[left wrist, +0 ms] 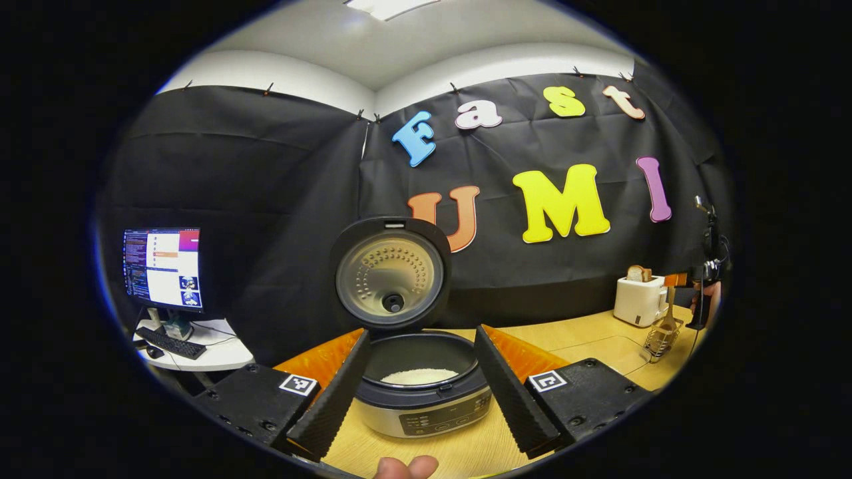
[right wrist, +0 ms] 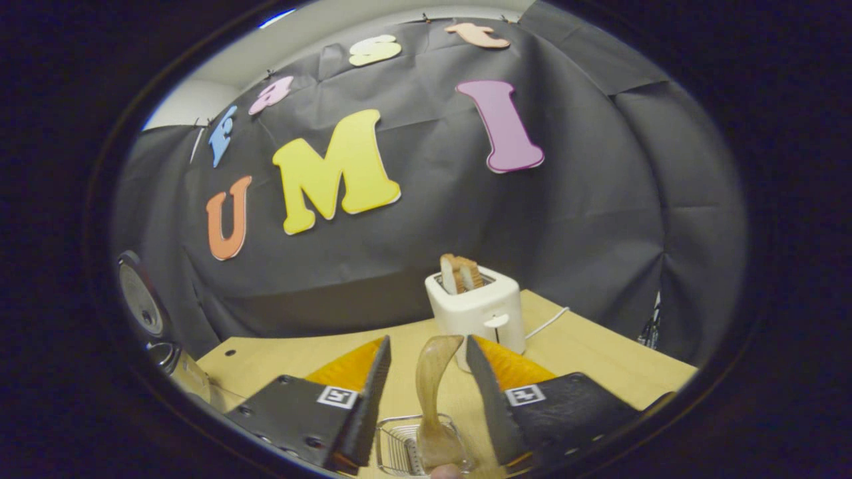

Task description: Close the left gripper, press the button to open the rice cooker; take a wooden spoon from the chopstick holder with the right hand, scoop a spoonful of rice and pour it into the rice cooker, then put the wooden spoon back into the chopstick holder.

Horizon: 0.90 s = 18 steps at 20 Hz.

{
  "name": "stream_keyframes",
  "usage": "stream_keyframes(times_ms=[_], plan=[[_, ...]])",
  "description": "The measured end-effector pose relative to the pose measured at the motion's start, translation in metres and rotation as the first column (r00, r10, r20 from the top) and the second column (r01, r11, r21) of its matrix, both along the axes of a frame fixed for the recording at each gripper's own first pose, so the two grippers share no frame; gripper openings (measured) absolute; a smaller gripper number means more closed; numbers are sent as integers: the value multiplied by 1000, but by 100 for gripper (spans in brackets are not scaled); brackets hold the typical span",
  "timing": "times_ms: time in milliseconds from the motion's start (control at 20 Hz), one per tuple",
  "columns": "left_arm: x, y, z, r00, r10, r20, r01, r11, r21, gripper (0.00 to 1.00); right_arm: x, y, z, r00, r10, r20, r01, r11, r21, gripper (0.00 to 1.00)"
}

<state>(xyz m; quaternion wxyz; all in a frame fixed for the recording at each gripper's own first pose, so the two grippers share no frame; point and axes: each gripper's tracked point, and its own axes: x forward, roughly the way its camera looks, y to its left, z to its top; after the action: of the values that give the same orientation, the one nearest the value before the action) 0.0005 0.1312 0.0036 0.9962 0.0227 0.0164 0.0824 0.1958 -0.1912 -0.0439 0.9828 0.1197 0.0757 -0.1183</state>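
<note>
The left gripper (left wrist: pixel 416 392) is held level before the rice cooker (left wrist: pixel 419 392), fingers spread wide to either side of the pot and gripping nothing. The cooker's lid (left wrist: pixel 390 273) stands upright, and white rice (left wrist: pixel 419 376) lies in the pot. The right gripper (right wrist: pixel 426 406) points down at the wire chopstick holder (right wrist: pixel 399 449), its fingers apart on either side of the wooden spoon (right wrist: pixel 431 392) without touching it; the spoon stands in the holder. Behind it is a white toaster (right wrist: pixel 476 313) holding bread. The left gripper view adds a monitor (left wrist: pixel 163 267) and keyboard (left wrist: pixel 170 343) on a side table. No writing on the cooker's panel can be read.
</note>
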Motion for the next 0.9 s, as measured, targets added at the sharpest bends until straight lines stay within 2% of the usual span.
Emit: stream_keyframes(times_ms=[50, 100, 150, 200, 300, 350, 400, 450, 500, 550, 600, 650, 700, 750, 800, 900], plan=[[-1, 0, 0, 1000, 3, -3, -3, 1000, 5, 99, -3, -3, 13, 1000, -4, 20, 4, 1000, -10, 81], [-2, 0, 1, 1000, 5, 1, -5, 1000, 10, 99, -7, -5, 22, 1000, -5, 30, 6, 1000, -21, 82], [-3, -2, 4, 1000, 4, 7, -4, 1000, 14, 99, -12, -6, 34, 999, -3, 41, 5, 999, -37, 75], [-3, -4, 8, 1000, 1, 16, -1, 1000, 14, 99, -18, -6, 45, 998, -3, 56, 5, 999, -49, 83], [-5, -9, 12, 1000, -3, 29, 2, 1000, 18, 99, -34, -2, 68, 996, 11, 90, -4, 997, -79, 80], [-6, -10, 15, 999, 1, 32, -2, 1000, 22, 99, -44, 4, 76, 994, 31, 106, -22, 996, -90, 87], [-7, -11, 18, 999, 11, 36, -11, 1000, 17, 99, -52, 10, 83, 992, 51, 118, -39, 994, -105, 81], [-9, -11, 19, 999, 22, 38, -22, 1000, 3, 99, -61, 16, 85, 991, 70, 116, -55, 991, -124, 89], [-8, -12, 26, 999, 21, 48, -21, 1000, -5, 99, -70, 23, 85, 989, 97, 115, -79, 986, -145, 92], [-5, -16, 36, 999, 17, 44, -17, 1000, 2, 99, -78, 32, 85, 985, 124, 117, -105, 982, -157, 87], [-1, -14, 50, 999, 31, 44, -32, 999, 23, 99, -86, 44, 86, 979, 165, 119, -143, 975, -170, 93], [2, -6, 67, 997, 62, 55, -64, 997, 45, 99, -90, 52, 84, 973, 197, 120, -173, 968, -181, 88], [8, -1, 85, 994, 80, 72, -84, 995, 59, 99, -93, 61, 81, 964, 239, 119, -214, 958, -190, 94], [19, -1, 103, 993, 84, 84, -89, 994, 56, 94, -96, 68, 76, 953, 279, 115, -255, 948, -189, 94], [32, -1, 116, 994, 79, 71, -83, 995, 51, 98, -96, 69, 72, 945, 310, 100, -288, 939, -188, 93], [57, 10, 141, 994, 97, 44, -99, 994, 38, 99, -102, 67, 43, 939, 337, 69, -318, 928, -195, 93]])
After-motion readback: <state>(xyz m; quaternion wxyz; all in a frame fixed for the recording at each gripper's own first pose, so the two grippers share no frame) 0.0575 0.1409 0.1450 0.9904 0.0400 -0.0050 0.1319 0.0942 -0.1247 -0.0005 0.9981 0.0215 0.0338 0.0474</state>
